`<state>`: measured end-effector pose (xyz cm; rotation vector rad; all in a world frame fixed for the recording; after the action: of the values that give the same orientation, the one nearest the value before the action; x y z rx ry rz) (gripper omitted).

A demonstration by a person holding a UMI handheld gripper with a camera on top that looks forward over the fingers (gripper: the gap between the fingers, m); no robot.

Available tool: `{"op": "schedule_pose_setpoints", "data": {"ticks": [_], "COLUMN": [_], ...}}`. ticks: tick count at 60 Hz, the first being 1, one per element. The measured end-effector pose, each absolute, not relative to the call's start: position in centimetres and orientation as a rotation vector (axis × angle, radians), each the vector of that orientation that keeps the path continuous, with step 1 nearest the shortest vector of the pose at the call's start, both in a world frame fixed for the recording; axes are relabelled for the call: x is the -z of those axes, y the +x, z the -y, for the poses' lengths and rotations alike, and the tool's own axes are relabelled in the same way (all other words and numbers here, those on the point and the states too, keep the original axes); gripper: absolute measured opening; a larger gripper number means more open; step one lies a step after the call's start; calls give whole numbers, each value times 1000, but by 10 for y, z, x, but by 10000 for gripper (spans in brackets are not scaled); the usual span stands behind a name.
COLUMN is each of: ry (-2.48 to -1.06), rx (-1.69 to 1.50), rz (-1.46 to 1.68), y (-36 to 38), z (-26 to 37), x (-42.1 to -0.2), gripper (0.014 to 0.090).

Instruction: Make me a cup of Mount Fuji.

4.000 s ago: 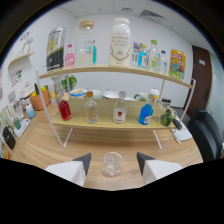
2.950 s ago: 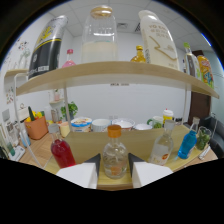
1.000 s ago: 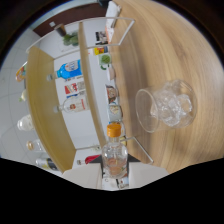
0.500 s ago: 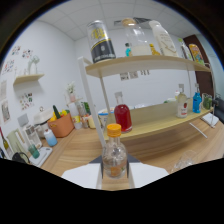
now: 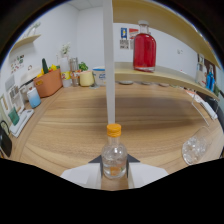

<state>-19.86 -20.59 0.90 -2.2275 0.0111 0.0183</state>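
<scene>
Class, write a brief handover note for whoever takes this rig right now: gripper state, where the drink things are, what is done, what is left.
Gripper: fingers shut on the small orange-capped bottle, held upright above the wooden counter.
Clear glass: on the counter, off to the side beyond the fingers.
Red bottle: on the shelf.
Done: bottle picked up.
Left: the glass looks to hold no coloured drink, and the cap is on; pouring and mixing seem to remain.
</scene>
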Motion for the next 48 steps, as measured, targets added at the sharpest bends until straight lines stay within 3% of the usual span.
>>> {"op": "schedule_pose_setpoints", "data": {"ticks": [27, 34, 38, 41, 48], "ry": [-2249, -2238, -2231, -2216, -2153], "rx": [-70, -96, -137, -163, -179], "rz": [8, 38, 65, 73, 113], "y": [-200, -205, -210, -212, -205], "z": [219, 226, 233, 240, 261], "x": [-1, -6, -14, -26, -66], "gripper": [381, 519, 753, 855, 854]}}
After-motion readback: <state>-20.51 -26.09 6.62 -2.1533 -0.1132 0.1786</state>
